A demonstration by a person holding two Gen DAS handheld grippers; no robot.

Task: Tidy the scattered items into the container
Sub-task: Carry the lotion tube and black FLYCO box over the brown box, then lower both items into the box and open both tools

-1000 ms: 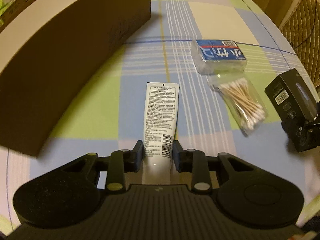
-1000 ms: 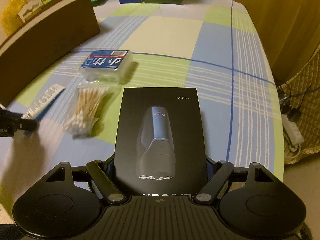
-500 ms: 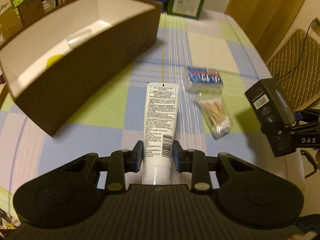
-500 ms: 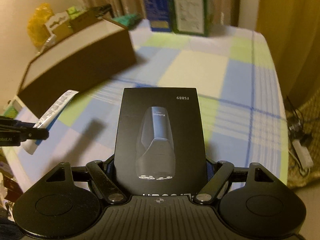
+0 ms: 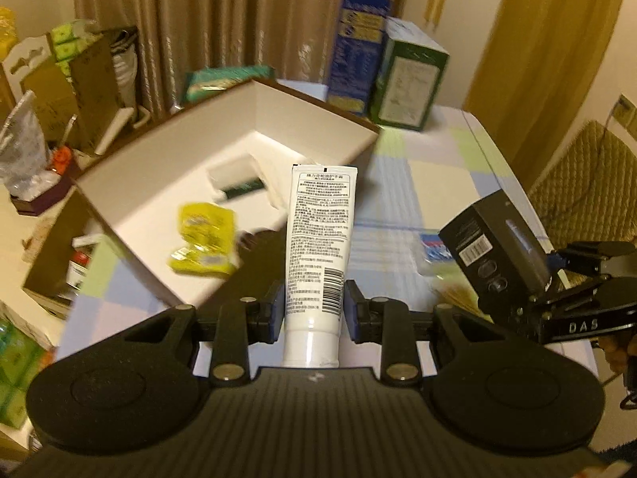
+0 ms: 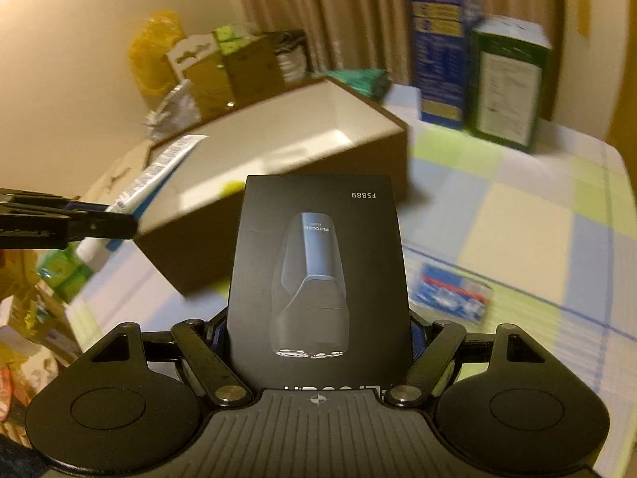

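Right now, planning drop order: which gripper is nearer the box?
Left gripper, its tube's tip over the box; right gripper sits farther back.

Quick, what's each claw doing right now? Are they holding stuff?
Left gripper: closed on the white tube, lifted near the brown box.
Right gripper: closed on the black shaver box, lifted too.

White tube (image 5: 316,247) and black shaver box (image 6: 318,279) held aloft near the open brown container (image 5: 318,119), apparently white-lined.
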